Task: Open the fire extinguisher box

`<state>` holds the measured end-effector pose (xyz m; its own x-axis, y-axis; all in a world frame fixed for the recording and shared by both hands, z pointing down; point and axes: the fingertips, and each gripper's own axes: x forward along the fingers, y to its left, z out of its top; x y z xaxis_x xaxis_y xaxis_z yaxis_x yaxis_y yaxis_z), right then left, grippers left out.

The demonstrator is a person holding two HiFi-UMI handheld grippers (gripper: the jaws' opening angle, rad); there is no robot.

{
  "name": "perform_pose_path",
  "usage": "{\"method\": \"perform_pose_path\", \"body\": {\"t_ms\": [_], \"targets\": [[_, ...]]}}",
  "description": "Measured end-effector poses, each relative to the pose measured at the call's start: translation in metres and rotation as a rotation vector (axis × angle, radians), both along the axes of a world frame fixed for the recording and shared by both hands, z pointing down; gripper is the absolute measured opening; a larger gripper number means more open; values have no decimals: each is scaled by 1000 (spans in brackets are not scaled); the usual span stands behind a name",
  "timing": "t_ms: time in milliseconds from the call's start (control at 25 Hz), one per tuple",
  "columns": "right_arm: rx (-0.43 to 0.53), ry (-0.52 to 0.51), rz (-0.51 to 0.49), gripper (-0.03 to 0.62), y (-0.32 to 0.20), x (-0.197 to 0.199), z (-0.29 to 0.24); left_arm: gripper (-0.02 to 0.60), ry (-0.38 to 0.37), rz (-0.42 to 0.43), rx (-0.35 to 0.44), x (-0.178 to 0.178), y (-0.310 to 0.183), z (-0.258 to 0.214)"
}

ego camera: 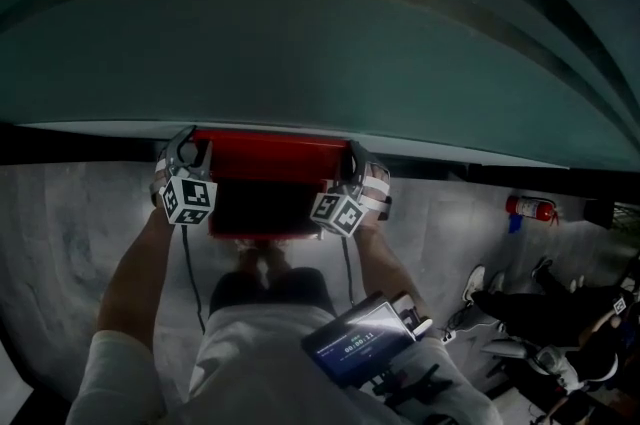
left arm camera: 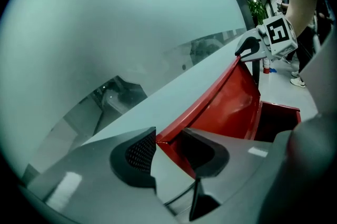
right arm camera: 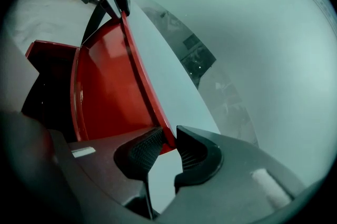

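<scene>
The red fire extinguisher box [ego camera: 262,213] stands on the floor against a frosted glass wall [ego camera: 300,43], and its dark inside shows. Its red lid [ego camera: 270,156] is raised, with the top edge at the wall. My left gripper [ego camera: 184,151] holds the lid's top left corner and my right gripper [ego camera: 357,161] the top right one. In the left gripper view the lid [left arm camera: 226,101] has its corner between the jaws of the left gripper [left arm camera: 167,150]. In the right gripper view the right gripper [right arm camera: 169,146] pinches the thin edge of the lid [right arm camera: 105,80] between its pads.
A small red fire extinguisher [ego camera: 530,208] lies on the floor to the right, near several people's legs and shoes [ego camera: 540,313]. A device with a lit screen [ego camera: 360,338] hangs at the person's waist. The grey floor [ego camera: 70,233] stretches left of the box.
</scene>
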<state>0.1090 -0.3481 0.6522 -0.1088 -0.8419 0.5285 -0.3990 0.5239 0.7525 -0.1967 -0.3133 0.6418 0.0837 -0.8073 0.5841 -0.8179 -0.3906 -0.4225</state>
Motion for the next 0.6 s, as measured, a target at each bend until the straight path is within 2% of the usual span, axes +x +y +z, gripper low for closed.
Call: {"method": "perform_pose_path", "body": {"t_ms": [360, 600], "targets": [[-4, -48, 59, 148, -9, 0, 0, 144, -59, -49, 56, 2, -4, -7], [-23, -106, 69, 146, -7, 3, 3, 144, -52, -70, 81, 1, -1, -5]]}}
